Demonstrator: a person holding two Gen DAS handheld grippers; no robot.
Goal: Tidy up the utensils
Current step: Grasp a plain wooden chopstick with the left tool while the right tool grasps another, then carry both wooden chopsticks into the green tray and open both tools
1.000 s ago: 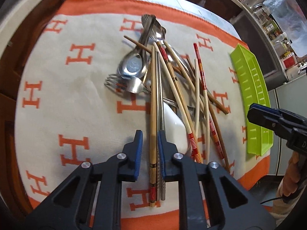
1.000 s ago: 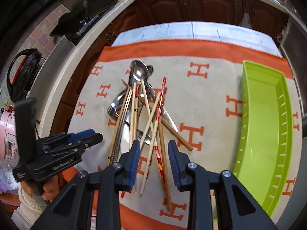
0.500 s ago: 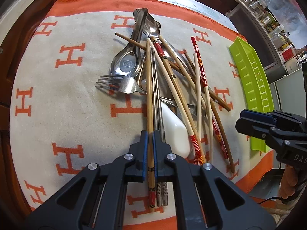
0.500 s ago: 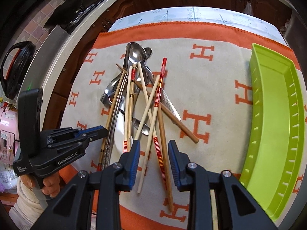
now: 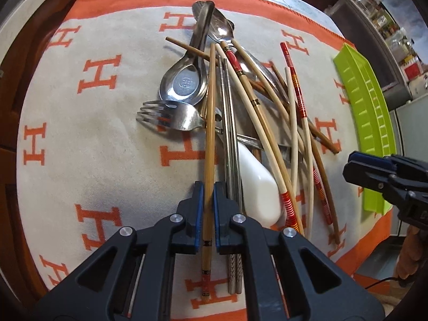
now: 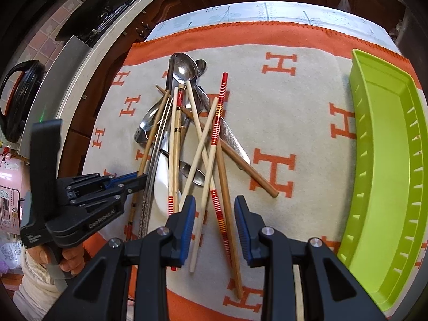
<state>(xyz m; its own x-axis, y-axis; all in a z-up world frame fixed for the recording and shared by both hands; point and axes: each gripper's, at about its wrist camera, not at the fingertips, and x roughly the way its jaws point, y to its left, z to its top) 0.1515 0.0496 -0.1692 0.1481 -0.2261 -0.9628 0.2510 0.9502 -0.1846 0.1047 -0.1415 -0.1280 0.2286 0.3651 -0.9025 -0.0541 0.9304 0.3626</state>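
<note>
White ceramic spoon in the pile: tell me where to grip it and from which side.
Grip the white ceramic spoon across its broad near end, coming from above. That end lies bare on the cloth, while its narrow far part runs under the metal chopsticks and pale chopsticks, so a grip there would likely snag.

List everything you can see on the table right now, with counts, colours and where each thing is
Cloth: one, beige with orange H marks and border, covering the table.
Tray: one, lime green, empty, at the cloth's right edge.
Chopsticks: a crossed pile, exact count unclear; bamboo, cream, brown, red-banded, plus a metal pair; mid-cloth.
Metal spoons: several, silver, at the pile's far end.
Fork: one, silver, left of the pile.
White spoon: one, under the chopsticks.
Bamboo chopstick: one, tan, pinched by the left gripper.
Left gripper: black, blue pads, shut.
Right gripper: open above the pile.
Hand: holding the left gripper's handle.
</note>
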